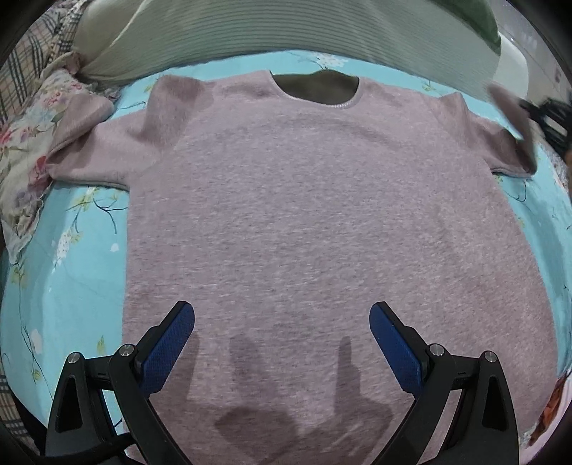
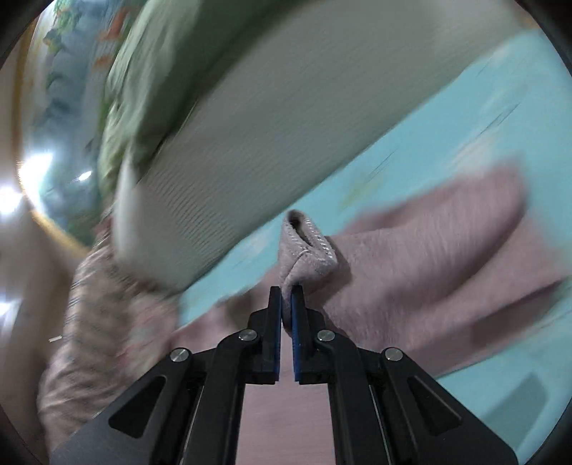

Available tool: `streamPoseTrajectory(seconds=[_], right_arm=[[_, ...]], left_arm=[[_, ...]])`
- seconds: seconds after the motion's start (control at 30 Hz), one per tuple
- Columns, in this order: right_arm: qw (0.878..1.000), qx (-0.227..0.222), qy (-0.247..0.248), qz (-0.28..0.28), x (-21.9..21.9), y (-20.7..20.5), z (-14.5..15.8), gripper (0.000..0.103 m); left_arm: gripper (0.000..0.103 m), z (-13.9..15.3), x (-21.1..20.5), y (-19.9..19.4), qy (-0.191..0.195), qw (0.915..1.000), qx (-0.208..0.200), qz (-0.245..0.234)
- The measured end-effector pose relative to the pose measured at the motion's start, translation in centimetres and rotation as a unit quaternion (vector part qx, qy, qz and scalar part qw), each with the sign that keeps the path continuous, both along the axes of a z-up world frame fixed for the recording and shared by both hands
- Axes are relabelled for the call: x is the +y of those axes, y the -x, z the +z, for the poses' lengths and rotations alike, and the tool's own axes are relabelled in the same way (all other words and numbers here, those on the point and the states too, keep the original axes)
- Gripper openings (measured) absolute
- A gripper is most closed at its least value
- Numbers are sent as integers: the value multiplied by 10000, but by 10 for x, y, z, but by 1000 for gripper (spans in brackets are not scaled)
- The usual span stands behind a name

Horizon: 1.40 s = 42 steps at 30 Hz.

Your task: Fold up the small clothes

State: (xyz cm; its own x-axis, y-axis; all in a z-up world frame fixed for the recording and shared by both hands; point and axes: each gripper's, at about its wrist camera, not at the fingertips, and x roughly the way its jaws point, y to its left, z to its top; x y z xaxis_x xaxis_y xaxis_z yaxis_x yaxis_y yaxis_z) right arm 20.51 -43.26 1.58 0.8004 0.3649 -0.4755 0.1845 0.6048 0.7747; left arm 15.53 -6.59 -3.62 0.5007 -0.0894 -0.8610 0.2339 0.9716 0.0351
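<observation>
A fuzzy mauve sweater (image 1: 296, 221) lies flat on a turquoise floral bedsheet (image 1: 71, 286), neckline at the far side. My left gripper (image 1: 282, 322) hovers open over its lower hem, blue pads wide apart, nothing between them. In the left wrist view the right gripper (image 1: 529, 111) shows blurred at the right sleeve end (image 1: 514, 143), which is lifted. In the right wrist view my right gripper (image 2: 286, 297) is shut on the sleeve cuff (image 2: 307, 250), which sticks up past the fingertips; the rest of the sleeve (image 2: 429, 257) trails to the right.
A ribbed pale green pillow (image 1: 286, 32) lies along the far side of the bed. A floral quilt (image 1: 25, 150) and a checked cloth (image 1: 32, 46) bunch up at the left, where the left sleeve (image 1: 85, 143) rests against them.
</observation>
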Motion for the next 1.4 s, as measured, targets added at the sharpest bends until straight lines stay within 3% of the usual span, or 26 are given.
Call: streamPoseTrajectory(seconds=[0.17,0.3,0.5,0.57,0.63,0.67,0.7,0.93,1.1,1.17,1.27,1.33,1.37,1.4], right_arm=[[9938,213,-483,980,127,-73,-36,6],[9852,338,-554,1587,211,-118,-52,6],[9763,518,-728,1973,257,-143,-77,9],[9742,705,-683,2031,261,-145,-82,14],[9719,850,-794,2046,259,-143,-88,32],[9722,848,-827,2020,255,-139,-87,48],[9741,798,-813,1953,249,-133,-84,54],[9907,300,-497,1232,184,-63,-45,54],[9976,212,-382,546,138,1,-36,54],[9988,248,-312,297,125,26,-38,54],[9993,325,-185,43,110,48,-40,54],[9993,349,-76,-97,101,57,-40,54],[9993,349,1,-157,96,60,-38,54],[9990,360,110,-233,90,64,-36,54]], left_arm=[[99,6,24,1,183,9996,-164,168],[99,8,55,-1,488,9980,-161,372],[99,8,86,-10,806,9952,-217,502],[99,6,91,-16,869,9948,-211,485],[99,3,93,-25,898,9948,-179,450],[99,2,93,-30,929,9946,-165,430],[99,1,94,-35,973,9943,-163,414],[99,-12,87,-98,1265,9907,18,496],[98,-15,89,-153,1322,9882,19,777],[92,-15,92,-174,1287,9868,-50,983],[66,-12,93,-192,1328,9856,-172,1032],[40,-13,84,-198,1260,9880,-209,865],[34,-15,79,-202,1153,9898,-218,807],[11,-15,72,-202,1033,9917,-240,731]])
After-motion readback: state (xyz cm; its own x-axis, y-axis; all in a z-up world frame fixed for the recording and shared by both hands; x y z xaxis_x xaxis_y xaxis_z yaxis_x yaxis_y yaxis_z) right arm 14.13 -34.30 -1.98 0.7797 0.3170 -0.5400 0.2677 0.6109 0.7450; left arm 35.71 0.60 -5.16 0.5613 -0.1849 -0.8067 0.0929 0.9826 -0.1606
